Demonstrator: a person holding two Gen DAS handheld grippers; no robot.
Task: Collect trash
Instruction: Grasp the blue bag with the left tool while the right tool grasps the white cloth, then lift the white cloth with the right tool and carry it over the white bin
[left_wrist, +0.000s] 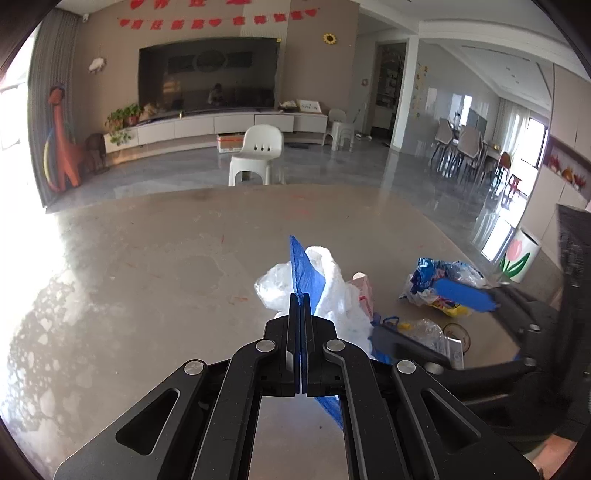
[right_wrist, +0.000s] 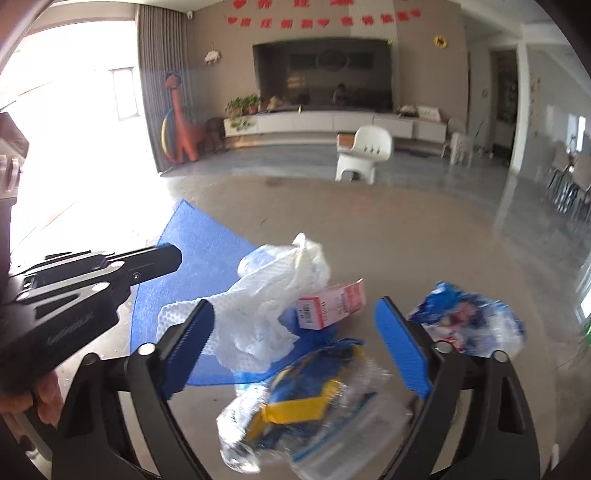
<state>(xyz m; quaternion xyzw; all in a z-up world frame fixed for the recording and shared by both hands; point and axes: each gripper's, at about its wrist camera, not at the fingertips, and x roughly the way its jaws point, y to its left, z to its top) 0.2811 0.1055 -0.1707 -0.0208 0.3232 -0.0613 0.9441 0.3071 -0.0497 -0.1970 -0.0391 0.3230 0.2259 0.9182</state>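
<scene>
Gripping the edge of a blue bag (right_wrist: 192, 251), the left claw (left_wrist: 300, 299) is clenched, its jaws pressed together on the fabric, which stands up between them. The bag lies spread on the grey surface (left_wrist: 147, 258). On the bag rests a crumpled white paper towel (right_wrist: 266, 306), and a small pink carton (right_wrist: 332, 304) lies just beside it, touching the towel. The right claw (right_wrist: 295, 350) is released, with its jaws wide apart, and it hovers over a clear plastic wrapper (right_wrist: 306, 417) with blue and yellow print. A crumpled blue and white snack packet (right_wrist: 469, 317) lies on the surface just beyond its right finger. Behind the surface a white chair (left_wrist: 258, 151) stands on the floor.
</scene>
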